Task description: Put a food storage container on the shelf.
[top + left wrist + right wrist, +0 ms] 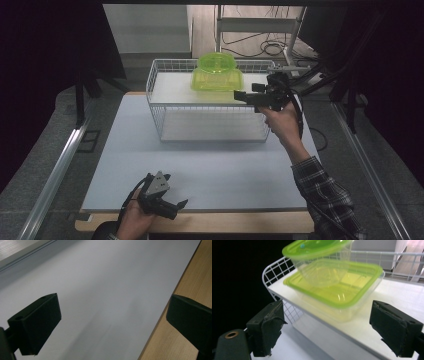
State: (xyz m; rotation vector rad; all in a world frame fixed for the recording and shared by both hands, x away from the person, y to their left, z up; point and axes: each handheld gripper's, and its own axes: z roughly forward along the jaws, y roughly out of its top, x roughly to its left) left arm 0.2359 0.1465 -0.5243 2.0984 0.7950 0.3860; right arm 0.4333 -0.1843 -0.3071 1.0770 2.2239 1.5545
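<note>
White table, right tool wide open, empty, facing containers

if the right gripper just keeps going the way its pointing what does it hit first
Most likely the rectangular green-lidded container on the wire rack's top shelf. The right gripper is open and aimed at its near side, though depth is hard to judge.

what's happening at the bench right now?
A person holds a claw in each hand. The right claw, jaws open, is raised at the wire rack's top shelf, aimed at a rectangular green-lidded container with a round green-lidded container stacked on it. Nothing is gripped yet. The left claw sits open low at the near table edge, over the grey mat.
</note>
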